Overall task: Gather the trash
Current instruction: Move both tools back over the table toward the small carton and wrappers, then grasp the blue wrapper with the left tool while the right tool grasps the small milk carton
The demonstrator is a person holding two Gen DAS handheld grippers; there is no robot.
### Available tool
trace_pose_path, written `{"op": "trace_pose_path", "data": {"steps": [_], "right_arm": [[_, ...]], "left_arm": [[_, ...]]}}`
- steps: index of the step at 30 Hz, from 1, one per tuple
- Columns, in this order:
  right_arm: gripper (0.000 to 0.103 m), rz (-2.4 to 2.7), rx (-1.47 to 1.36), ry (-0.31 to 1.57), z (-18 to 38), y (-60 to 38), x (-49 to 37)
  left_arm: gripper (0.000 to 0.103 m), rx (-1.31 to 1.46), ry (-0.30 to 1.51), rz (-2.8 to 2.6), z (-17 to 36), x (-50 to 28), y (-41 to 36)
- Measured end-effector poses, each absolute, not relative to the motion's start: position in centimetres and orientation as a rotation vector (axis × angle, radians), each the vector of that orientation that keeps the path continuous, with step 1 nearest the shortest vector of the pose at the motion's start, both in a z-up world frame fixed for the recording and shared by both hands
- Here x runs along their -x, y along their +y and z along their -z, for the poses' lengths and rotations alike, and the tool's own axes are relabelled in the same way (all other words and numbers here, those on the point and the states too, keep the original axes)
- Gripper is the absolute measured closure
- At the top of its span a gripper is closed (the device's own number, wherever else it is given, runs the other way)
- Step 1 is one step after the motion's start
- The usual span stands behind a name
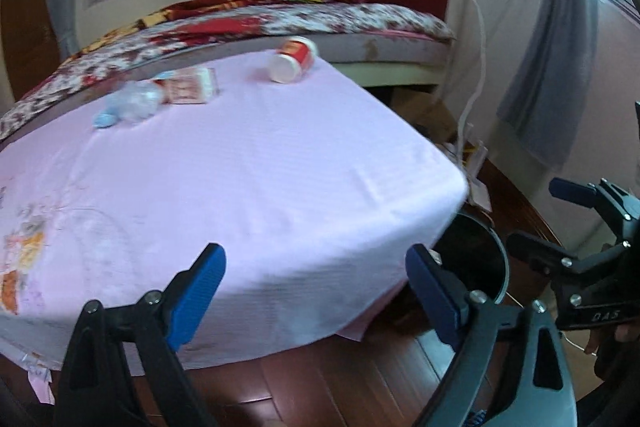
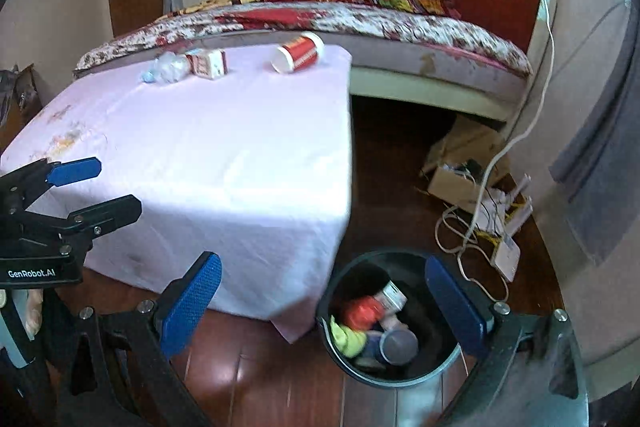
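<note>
On the far side of a table with a pink cloth (image 1: 240, 187) (image 2: 200, 147) lies trash. There is a red paper cup (image 1: 294, 61) (image 2: 298, 53) on its side, a small red and white carton (image 1: 192, 89) (image 2: 208, 63), and a crushed clear bottle (image 1: 132, 105) (image 2: 166, 69) with a blue cap. A black bin (image 1: 476, 259) (image 2: 400, 379) stands on the floor by the table's near right corner and holds several pieces of trash. My left gripper (image 1: 316, 283) (image 2: 104, 187) is open over the table's near edge, with nothing in it. My right gripper (image 2: 324, 291) (image 1: 544, 217) is open above the bin, holding nothing.
A bed (image 2: 400, 27) with a patterned quilt and a red headboard runs behind the table. On the wooden floor to the right are a cardboard box (image 2: 452, 179), white cables (image 2: 472, 227) and a white router (image 2: 508, 255). Grey curtains hang at the right.
</note>
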State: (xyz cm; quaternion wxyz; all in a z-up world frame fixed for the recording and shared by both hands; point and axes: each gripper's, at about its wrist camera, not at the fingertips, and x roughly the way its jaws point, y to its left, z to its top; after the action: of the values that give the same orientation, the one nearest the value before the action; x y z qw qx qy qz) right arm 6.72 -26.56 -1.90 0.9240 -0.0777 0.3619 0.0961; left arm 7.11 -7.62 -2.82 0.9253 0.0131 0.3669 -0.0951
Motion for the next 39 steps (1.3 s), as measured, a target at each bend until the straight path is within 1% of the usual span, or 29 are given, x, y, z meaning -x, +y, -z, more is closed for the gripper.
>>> {"op": "trace_pose_path", "data": {"steps": [6, 15, 20, 25, 27, 30, 33, 34, 35, 38, 39], "right_arm": [[0.0, -0.237, 0.173, 0.713, 1.6, -22.7, -8.5], [0.0, -0.277, 0.191, 0.69, 0.6, -17.4, -12.5], [0.0, -0.321, 0.188, 0.692, 0.1, -15.0, -16.3], [0.0, -0.377, 0.198, 0.698, -0.2, -11.4, -22.2], [0.0, -0.399, 0.206, 0.705, 0.0, -9.8, -24.7], [0.001, -0.423, 0.226, 0.72, 0.8, -7.1, -29.0], [0.008, -0.445, 0.246, 0.749, 1.9, -4.6, -33.3], [0.012, -0.449, 0.254, 0.76, 2.3, -3.7, -34.7], [0.014, -0.45, 0.26, 0.768, 2.6, -3.1, -35.7], [0.015, -0.449, 0.285, 0.791, 3.6, -1.2, -39.1], [0.015, -0.452, 0.29, 0.803, 4.0, -0.7, -40.2]], "left_arm": [[0.01, -0.016, 0.728, 0.106, 2.5, -7.6, -3.5], [0.01, 0.019, 0.727, 0.002, 2.2, -10.4, 2.7], [0.011, 0.041, 0.727, -0.023, 1.7, -12.8, 5.9], [0.012, 0.041, 0.725, -0.055, 1.9, -15.8, 9.2], [0.013, 0.036, 0.73, -0.071, 2.2, -17.5, 10.6], [0.019, 0.046, 0.749, -0.088, 2.9, -20.2, 13.0], [0.025, 0.046, 0.772, -0.091, 3.7, -23.3, 15.1], [0.028, 0.045, 0.779, -0.09, 4.0, -24.5, 15.8], [0.03, 0.043, 0.786, -0.092, 4.3, -25.7, 16.5], [0.035, 0.045, 0.803, -0.093, 4.8, -28.7, 18.3], [0.035, 0.044, 0.805, -0.09, 4.9, -29.3, 18.5]]}}
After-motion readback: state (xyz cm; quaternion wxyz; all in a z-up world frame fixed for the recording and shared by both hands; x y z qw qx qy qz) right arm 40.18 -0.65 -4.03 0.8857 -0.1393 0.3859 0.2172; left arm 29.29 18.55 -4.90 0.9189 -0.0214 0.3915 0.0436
